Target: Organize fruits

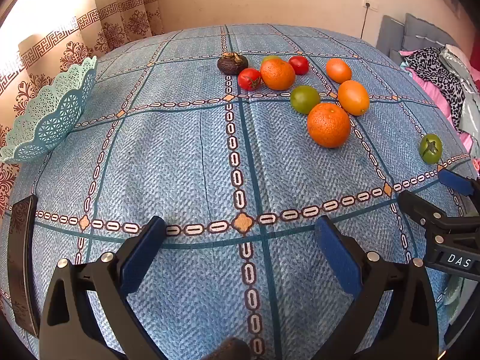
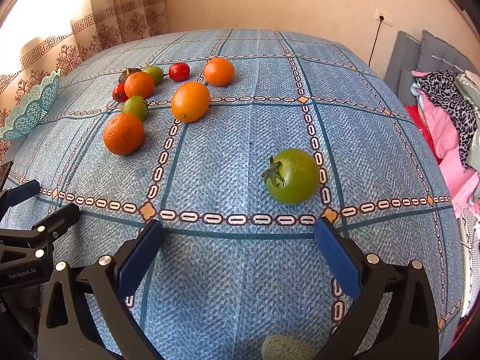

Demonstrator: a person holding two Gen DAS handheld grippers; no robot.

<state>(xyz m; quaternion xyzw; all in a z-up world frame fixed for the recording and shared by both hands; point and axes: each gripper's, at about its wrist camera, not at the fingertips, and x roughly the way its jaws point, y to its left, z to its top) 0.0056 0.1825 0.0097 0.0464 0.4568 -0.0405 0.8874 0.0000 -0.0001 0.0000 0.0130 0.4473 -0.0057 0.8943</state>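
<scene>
Several fruits lie on a blue patterned tablecloth (image 1: 180, 156): oranges (image 1: 328, 124) (image 2: 123, 133), a smooth orange fruit (image 2: 190, 101), green tomatoes (image 1: 304, 99), red tomatoes (image 1: 249, 79) and a dark mangosteen (image 1: 232, 63). One green tomato (image 2: 292, 175) lies apart, just ahead of my right gripper (image 2: 238, 247), which is open and empty. My left gripper (image 1: 240, 246) is open too, low over bare cloth, well short of the fruit. A pale turquoise lattice basket (image 1: 51, 114) stands at the table's left edge, with nothing visible inside it.
A dark flat object (image 1: 21, 258) lies at the near left edge of the table. Curtains (image 1: 60, 36) hang behind the basket. To the right a bed holds pink and leopard-print clothes (image 2: 450, 111). A wall socket with a cable (image 2: 382, 18) is at the back right.
</scene>
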